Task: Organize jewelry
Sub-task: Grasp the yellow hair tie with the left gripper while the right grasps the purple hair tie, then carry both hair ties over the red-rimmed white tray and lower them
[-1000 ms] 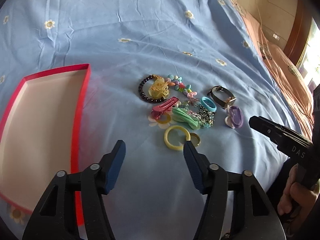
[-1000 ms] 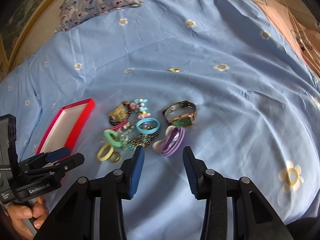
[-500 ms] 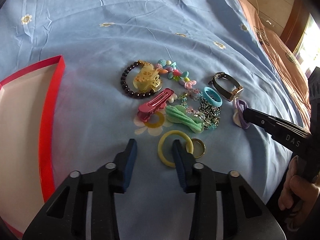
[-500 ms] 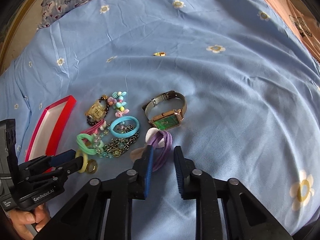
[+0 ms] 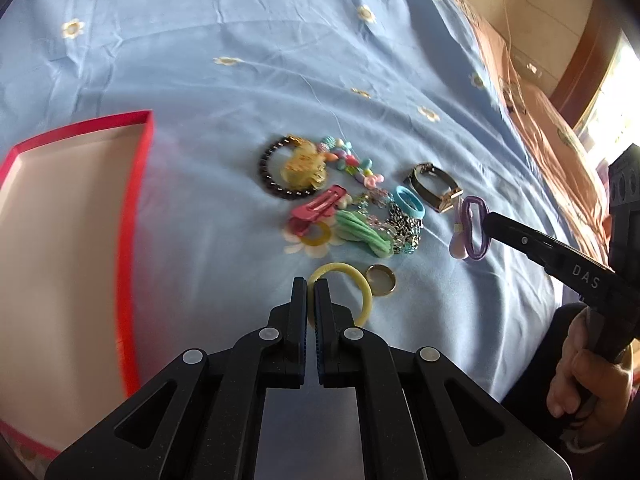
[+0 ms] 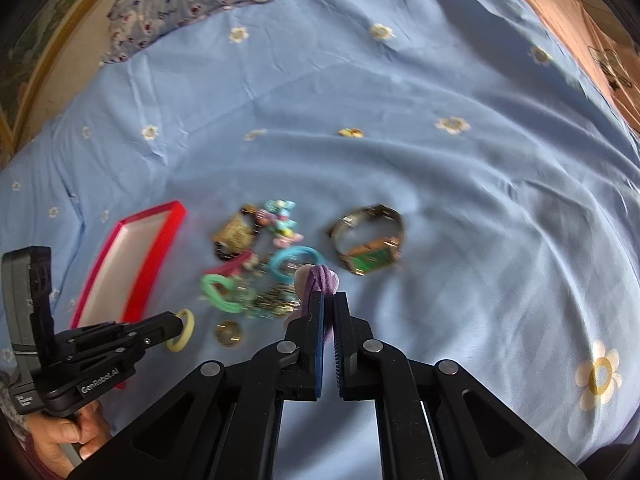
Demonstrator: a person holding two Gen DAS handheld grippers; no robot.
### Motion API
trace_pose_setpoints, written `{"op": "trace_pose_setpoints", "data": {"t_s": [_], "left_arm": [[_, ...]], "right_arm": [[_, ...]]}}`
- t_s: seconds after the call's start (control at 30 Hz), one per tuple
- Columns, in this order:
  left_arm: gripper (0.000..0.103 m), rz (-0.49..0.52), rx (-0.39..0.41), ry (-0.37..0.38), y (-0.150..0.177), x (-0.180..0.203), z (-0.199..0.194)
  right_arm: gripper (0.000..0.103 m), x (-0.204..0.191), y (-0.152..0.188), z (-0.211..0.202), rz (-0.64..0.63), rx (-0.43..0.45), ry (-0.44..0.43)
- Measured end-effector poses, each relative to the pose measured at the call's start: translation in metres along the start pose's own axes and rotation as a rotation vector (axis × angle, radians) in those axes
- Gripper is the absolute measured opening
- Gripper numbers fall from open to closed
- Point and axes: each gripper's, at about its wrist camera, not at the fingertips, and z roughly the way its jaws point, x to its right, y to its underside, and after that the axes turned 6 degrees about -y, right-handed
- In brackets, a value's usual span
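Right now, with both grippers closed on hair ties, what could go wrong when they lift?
1. The left gripper pinches only the edge of the yellow hair tie; it may slip, or knock the gold ring beside it.
2. The purple hair tie in the right gripper has a pale piece attached that may drag the beaded chain.

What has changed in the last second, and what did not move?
Both grippers closed. The left gripper came forward and shut on the yellow hair tie; the right gripper shut on the purple hair tie. The red tray, the watch and the other pieces stayed in place.
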Motion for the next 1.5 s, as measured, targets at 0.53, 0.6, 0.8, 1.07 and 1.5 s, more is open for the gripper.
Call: {"op": "trace_pose_setpoints", "data": {"t_s": [0.53, 0.6, 0.8, 1.07, 1.5], "left_arm": [[0.003, -0.149, 0.075, -0.097, 0.014, -0.078, -0.047], [0.003, -0.169, 0.078, -0.116, 0.016, -0.091, -0.051], [0.003, -0.229, 0.088, -0.170, 0.021, -0.129, -0.060], [0.003, -0.282, 0.088, -0.221, 0.025, -0.168, -0.063], [0.003, -0.312, 0.044, -0.305, 0.024, -0.218, -0.042]], "right_arm": [[0.004, -0.096, -0.004, 0.025, -0.109, -0.057, -0.218], [0.004, -0.109, -0.004, 0.032, -0.124, -0.073, -0.240], [0.004, -0.144, -0.002, 0.053, -0.168, -0.117, -0.300], [0.004, -0.190, 0.001, 0.080, -0.217, -0.169, -0.372], [0.004, -0.241, 0.009, 0.142, -0.223, -0.284, -0.445]]}}
